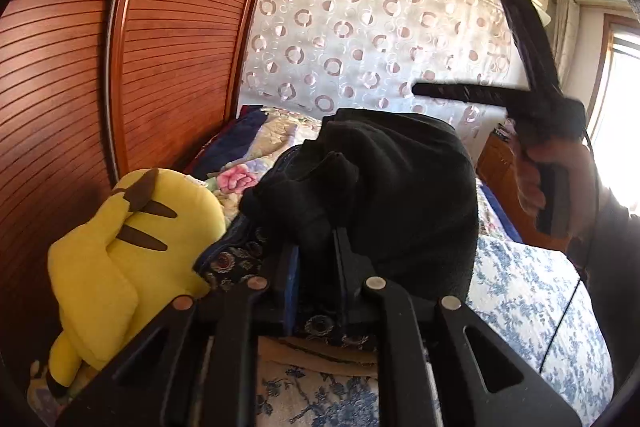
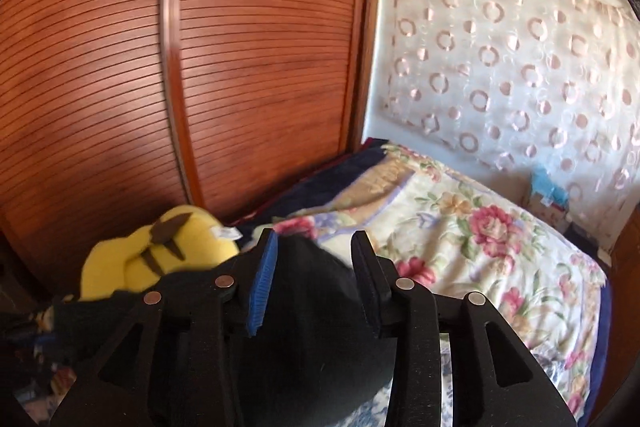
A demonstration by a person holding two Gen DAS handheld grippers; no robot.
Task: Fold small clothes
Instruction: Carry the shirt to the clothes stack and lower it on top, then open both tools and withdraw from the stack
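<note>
My left fingers [image 1: 316,247] hold the black cloth [image 1: 400,187] on the bed [image 1: 520,287]; my right fingers [image 2: 314,279] stand apart around it

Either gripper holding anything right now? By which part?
Right gripper: nothing, jaws apart. Left gripper: tips at the near edge of the black garment; whether they pinch it cannot be told.

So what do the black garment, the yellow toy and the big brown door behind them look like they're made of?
Black garment: soft matte knit or fleece, judging by its fuzzy surface and limp folds; exact fibre unclear.
Yellow toy: plush fabric over stuffing, with rounded padded shapes and sewn brown patches.
Brown door: reddish wood or wood-look panel, semi-gloss, with fine horizontal slats and a sheen; solid or veneer can't be told.
</note>
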